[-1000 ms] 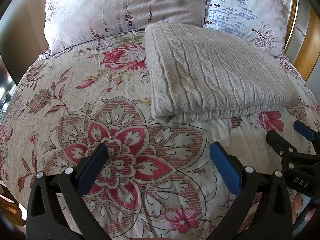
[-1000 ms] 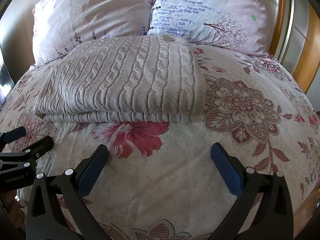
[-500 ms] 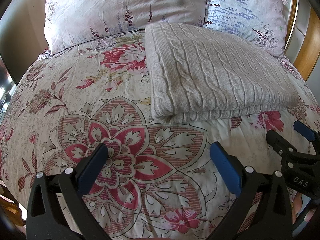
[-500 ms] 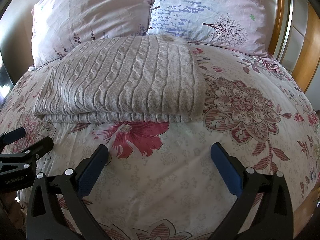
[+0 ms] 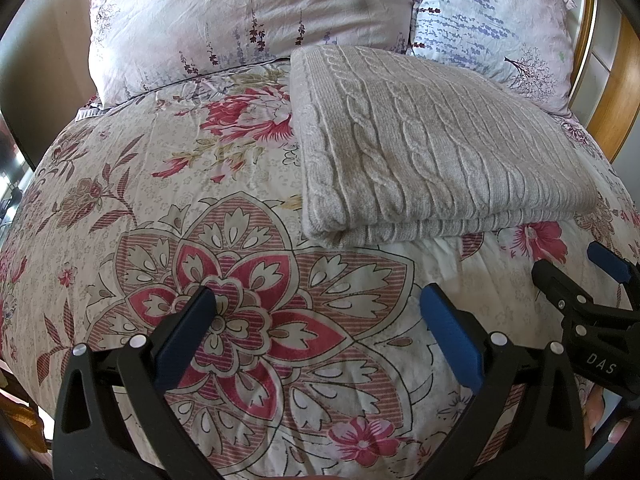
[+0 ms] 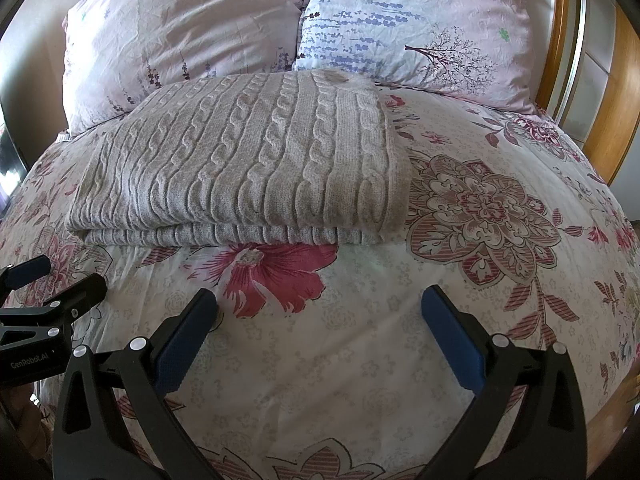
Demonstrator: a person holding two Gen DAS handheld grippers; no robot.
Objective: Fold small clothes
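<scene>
A grey cable-knit sweater lies folded into a neat rectangle on the floral bedspread, near the pillows. My left gripper is open, held above the bedspread short of the sweater's near left corner, with nothing between its blue pads. My right gripper is open too, hovering in front of the sweater's near edge and apart from it. Each gripper shows in the other's view: the right gripper at the right edge, the left gripper at the left edge.
Two patterned pillows lean at the head of the bed behind the sweater. A wooden bed frame and a white panelled wall run along the right side. The bed's left edge drops off beside a dark area.
</scene>
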